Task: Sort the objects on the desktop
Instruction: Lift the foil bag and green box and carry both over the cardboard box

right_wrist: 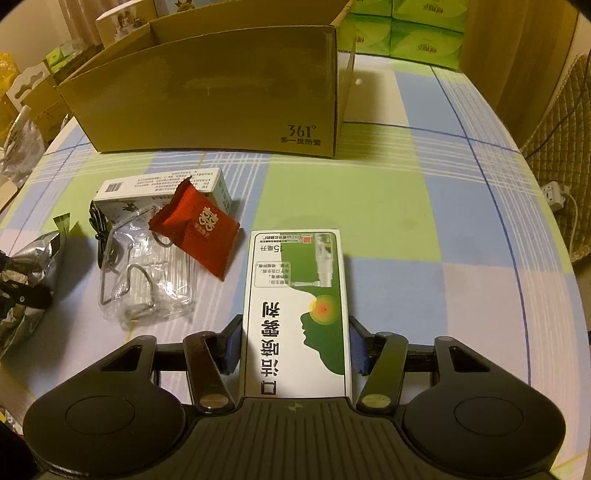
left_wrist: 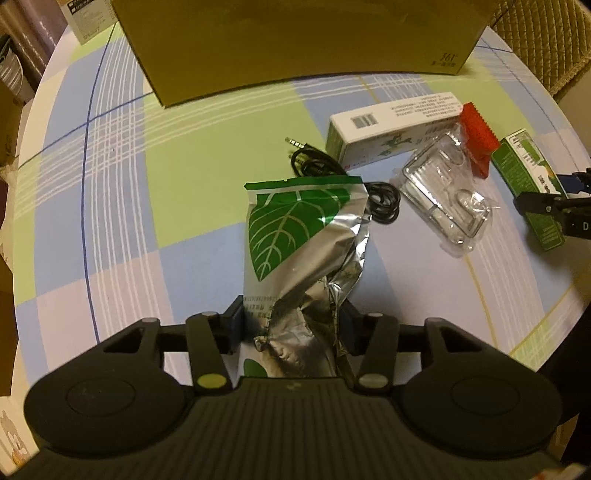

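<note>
Sitting between closed jaws: foil pouch (left_wrist: 295, 258) left, spray box (right_wrist: 297, 314) right

The round surface (right_wrist: 424, 206) wore a checked cloth in pale green, blue and lilac, crossed by thin white and dark blue lines, under warm, dim indoor light. Beyond its far edge stood stacked green tissue packs (right_wrist: 406, 29), and to the right a quilted beige chair back (right_wrist: 561, 155) — a white power strip (right_wrist: 553, 194) with its cord lay near it. On the left side, cardboard cartons (right_wrist: 37, 103) and bags crowded the room's edge.
</note>
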`<state>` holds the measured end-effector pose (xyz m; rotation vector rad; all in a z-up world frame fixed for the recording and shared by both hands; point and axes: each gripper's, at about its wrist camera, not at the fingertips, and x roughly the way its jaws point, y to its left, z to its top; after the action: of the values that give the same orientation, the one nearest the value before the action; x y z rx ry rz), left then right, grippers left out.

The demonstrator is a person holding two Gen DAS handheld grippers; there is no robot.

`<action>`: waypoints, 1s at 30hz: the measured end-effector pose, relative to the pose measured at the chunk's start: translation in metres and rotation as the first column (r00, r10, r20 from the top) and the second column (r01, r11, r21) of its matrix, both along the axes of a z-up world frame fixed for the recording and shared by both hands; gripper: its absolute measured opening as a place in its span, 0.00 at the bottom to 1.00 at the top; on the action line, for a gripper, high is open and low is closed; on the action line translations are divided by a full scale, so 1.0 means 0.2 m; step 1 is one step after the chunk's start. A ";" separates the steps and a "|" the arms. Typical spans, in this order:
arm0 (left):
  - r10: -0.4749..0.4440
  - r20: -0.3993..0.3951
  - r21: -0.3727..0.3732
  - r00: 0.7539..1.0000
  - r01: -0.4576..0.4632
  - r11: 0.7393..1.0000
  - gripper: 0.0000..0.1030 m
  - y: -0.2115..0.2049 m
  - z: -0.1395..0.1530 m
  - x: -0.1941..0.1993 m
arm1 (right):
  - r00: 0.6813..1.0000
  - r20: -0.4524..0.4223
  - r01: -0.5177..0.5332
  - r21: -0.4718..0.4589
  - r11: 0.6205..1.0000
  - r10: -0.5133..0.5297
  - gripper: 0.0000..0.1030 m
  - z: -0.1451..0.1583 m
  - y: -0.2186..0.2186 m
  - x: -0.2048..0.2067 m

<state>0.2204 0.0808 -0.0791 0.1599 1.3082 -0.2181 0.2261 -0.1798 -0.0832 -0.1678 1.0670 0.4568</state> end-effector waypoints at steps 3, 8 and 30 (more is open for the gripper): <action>-0.006 -0.008 0.001 1.000 0.006 1.000 0.60 0.01 -0.01 0.00 | 1.000 0.002 -0.004 -0.002 1.000 0.004 0.51 0.00 0.00 0.00; -0.051 -0.022 0.035 0.998 0.052 0.998 0.68 -0.01 -0.04 -0.02 | 1.000 0.013 -0.019 -0.021 1.000 0.019 0.51 -0.01 0.02 -0.01; -0.050 0.058 0.026 0.997 0.049 0.998 0.39 -0.04 0.21 -0.09 | 0.999 0.040 0.019 0.077 0.997 -0.022 0.51 0.14 -0.02 -0.10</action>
<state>0.2027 0.0719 -0.0375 0.2184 1.2494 -0.2378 0.2066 -0.1836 -0.0548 -0.0973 1.0090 0.4730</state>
